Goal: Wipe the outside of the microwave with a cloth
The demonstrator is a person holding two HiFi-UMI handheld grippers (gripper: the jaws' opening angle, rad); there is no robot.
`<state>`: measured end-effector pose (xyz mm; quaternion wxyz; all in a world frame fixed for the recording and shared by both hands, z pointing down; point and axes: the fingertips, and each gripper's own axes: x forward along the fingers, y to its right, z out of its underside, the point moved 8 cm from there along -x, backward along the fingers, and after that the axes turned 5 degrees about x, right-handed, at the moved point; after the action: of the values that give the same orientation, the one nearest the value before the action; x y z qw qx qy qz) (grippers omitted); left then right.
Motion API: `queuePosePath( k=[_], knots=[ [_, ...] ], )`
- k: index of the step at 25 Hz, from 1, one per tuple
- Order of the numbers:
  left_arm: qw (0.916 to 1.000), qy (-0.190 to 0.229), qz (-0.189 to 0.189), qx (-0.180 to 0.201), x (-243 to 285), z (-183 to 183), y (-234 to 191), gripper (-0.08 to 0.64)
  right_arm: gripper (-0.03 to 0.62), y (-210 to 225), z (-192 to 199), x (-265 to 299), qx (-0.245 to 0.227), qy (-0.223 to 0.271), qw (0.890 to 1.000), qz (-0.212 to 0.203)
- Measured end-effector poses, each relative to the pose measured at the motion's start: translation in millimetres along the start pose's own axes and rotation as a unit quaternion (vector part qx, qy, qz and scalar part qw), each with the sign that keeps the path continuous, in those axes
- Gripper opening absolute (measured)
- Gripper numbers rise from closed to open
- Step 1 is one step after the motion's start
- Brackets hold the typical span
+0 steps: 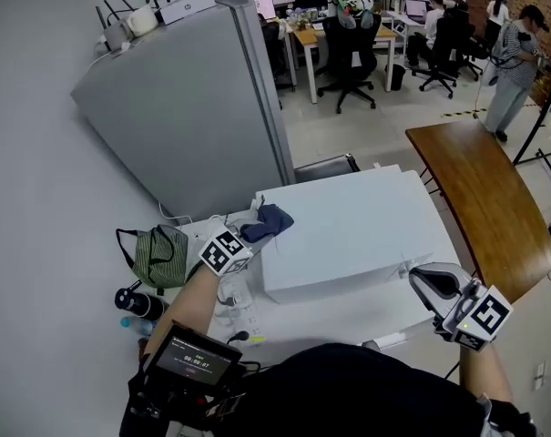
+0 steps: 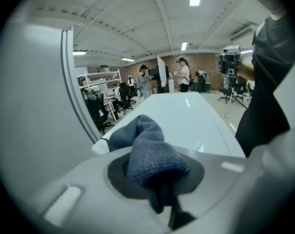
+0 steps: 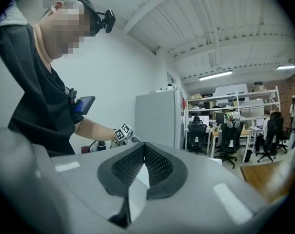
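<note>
The white microwave [image 1: 348, 226] stands on a white table, its flat top filling the left gripper view [image 2: 186, 121]. A dark blue cloth [image 1: 268, 220] lies bunched on the microwave's top left corner, and my left gripper [image 1: 252, 231] is shut on it. In the left gripper view the cloth [image 2: 147, 145] bulges out of the left gripper [image 2: 154, 165]. My right gripper [image 1: 430, 279] hangs by the microwave's front right corner. Its jaws meet at the tips [image 3: 144, 149] with nothing between them. The right gripper view also shows the left gripper [image 3: 122, 132] far off.
A tall grey cabinet [image 1: 193, 107] stands behind the microwave at the left. A wooden table [image 1: 484, 198] lies to the right. A green striped bag [image 1: 157, 255], a dark bottle [image 1: 138, 300] and a power strip [image 1: 234, 312] sit left of the microwave. Office chairs and people fill the background.
</note>
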<state>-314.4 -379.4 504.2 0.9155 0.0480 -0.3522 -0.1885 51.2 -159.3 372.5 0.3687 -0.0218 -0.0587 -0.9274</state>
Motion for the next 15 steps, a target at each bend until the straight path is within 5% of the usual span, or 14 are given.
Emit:
queuePosePath(
  k=[4,9,15],
  knots=[
    [0.9978,-0.021,0.032,0.054,52,-53,22,0.054,0.005,33,-2,-45,0.006,0.025,0.999,0.02],
    [0.9927,-0.003,0.076,0.093,178,-172,71,0.054,0.005,91,2,-134,0.019,0.035,0.998,0.049],
    [0.982,-0.004,0.107,0.156,277,-259,103,0.054,0.005,123,25,-213,0.04,0.015,0.992,0.123]
  ],
)
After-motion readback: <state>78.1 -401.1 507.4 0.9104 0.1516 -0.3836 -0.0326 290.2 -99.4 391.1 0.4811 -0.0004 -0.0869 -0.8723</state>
